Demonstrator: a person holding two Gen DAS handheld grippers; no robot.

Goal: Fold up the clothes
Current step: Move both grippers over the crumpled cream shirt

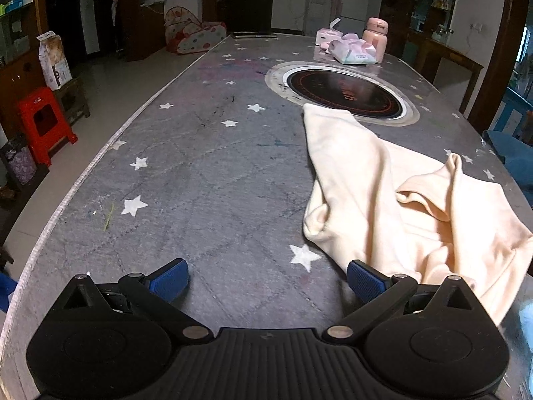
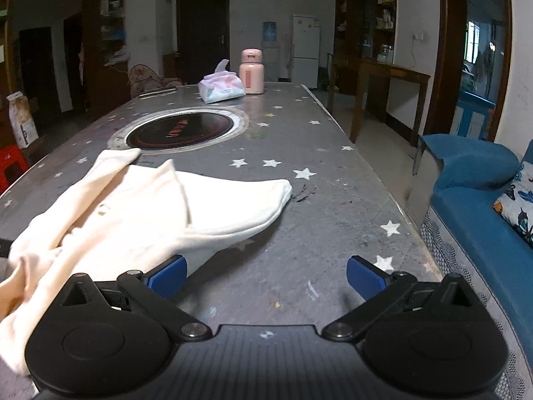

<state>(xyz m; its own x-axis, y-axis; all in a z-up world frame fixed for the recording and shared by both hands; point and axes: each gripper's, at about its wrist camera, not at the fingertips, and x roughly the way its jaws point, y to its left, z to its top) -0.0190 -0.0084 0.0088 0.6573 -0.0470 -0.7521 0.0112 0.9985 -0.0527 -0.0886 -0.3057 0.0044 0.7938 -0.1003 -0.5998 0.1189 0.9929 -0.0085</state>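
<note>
left gripper point(image 1: 268, 281) spread wide, nothing between its fingers, over bare grey star-print surface point(image 1: 206, 180); cream garment point(image 1: 383, 206) lies crumpled at right of frame, touching its right pad; right gripper point(image 2: 266, 281) also spread, empty; garment point(image 2: 140, 213) at left of frame, sleeve pointing right; induction hob point(image 2: 180, 130) beyond it

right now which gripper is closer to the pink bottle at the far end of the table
Hard to call; slightly the right. The pink bottle stands far beyond both. The right gripper and left gripper both hover open at the near end, flanking the cream garment.
</note>
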